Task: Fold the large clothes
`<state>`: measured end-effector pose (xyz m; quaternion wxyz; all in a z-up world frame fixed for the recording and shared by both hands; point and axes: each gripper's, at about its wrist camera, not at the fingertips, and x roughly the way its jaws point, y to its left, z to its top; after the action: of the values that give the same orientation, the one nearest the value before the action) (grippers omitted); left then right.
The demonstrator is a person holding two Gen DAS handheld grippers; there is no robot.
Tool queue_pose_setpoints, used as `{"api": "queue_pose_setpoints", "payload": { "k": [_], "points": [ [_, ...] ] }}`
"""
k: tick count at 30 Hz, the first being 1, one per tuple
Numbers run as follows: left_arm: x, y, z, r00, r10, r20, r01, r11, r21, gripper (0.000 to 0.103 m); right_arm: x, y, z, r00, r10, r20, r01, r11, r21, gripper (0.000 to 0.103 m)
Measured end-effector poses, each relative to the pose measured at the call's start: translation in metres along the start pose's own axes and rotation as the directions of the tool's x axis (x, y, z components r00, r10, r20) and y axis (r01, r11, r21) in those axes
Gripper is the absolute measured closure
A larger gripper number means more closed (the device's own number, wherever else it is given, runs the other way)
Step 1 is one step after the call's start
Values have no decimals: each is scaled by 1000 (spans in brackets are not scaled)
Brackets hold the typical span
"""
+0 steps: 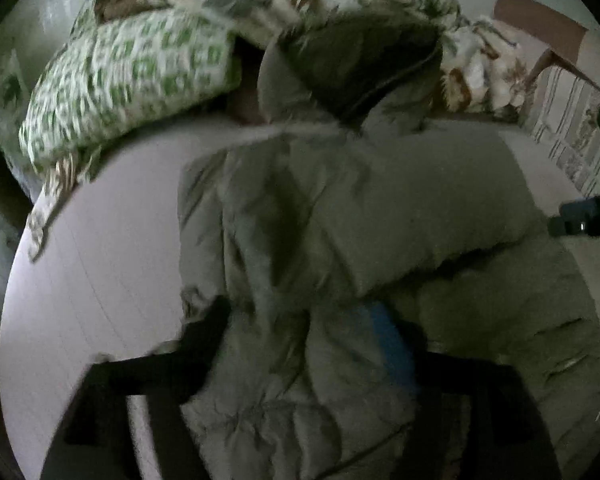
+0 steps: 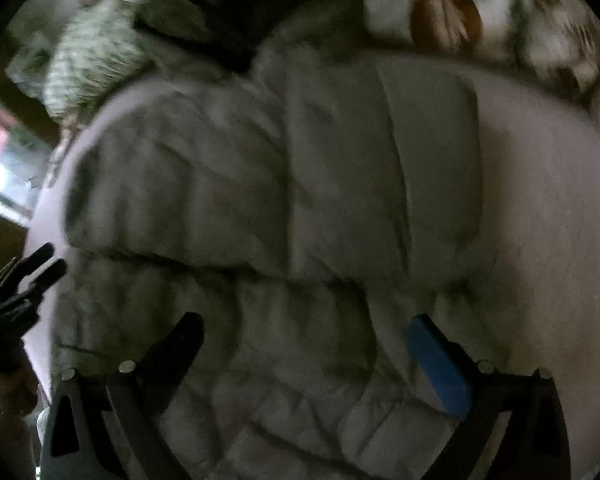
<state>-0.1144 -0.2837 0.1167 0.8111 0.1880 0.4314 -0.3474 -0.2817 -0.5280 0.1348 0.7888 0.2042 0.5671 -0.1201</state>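
A grey-green quilted puffer jacket lies on a pale sheet, its dark-lined hood toward the far side; it also fills the right wrist view. One sleeve is folded across the body. My left gripper has jacket fabric bunched between its black finger and blue pad, jaws spread wide. My right gripper is open just above the jacket's lower part, black finger left, blue pad right. The left gripper shows at the left edge of the right wrist view.
A green-and-white patterned pillow lies far left. A floral blanket is heaped behind the hood, also in the right wrist view. The pale sheet shows left of the jacket and on its right.
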Motion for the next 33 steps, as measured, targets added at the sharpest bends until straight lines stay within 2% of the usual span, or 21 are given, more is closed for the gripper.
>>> {"api": "queue_pose_setpoints", "payload": {
  "k": [3, 5, 12, 15, 18, 23, 27, 31, 33],
  "points": [
    [0, 0, 18, 1000, -26, 14, 26, 999, -18, 18, -26, 8, 28, 998, 24, 59, -22, 999, -28, 0],
    [10, 1, 31, 1000, -21, 6, 21, 999, -39, 18, -29, 16, 57, 995, 18, 98, -14, 999, -36, 0],
    [48, 18, 56, 996, -38, -80, 24, 987, -161, 18, -34, 26, 149, 980, 8, 200, 4, 998, -59, 0],
    [53, 25, 58, 995, -19, -96, 3, 987, -161, 18, -29, 28, 179, 979, 21, 205, -6, 997, -72, 0],
    [58, 32, 62, 994, 3, -113, -20, 989, -144, 18, -23, 32, 204, 978, -2, 207, 25, 994, -109, 0],
    [67, 44, 73, 991, 21, -129, -37, 992, -124, 18, -1, 53, 244, 982, -31, 186, 77, 967, -242, 0],
    [78, 46, 81, 989, 38, -146, -52, 994, -95, 18, 26, 69, 264, 983, -69, 172, 125, 933, -339, 0],
    [89, 43, 87, 986, 49, -157, -58, 997, -54, 18, 58, 77, 278, 982, -121, 146, 169, 903, -394, 0],
    [92, 41, 87, 986, 50, -158, -57, 997, -43, 18, 72, 77, 281, 981, -142, 130, 182, 902, -391, 0]
  ]
}}
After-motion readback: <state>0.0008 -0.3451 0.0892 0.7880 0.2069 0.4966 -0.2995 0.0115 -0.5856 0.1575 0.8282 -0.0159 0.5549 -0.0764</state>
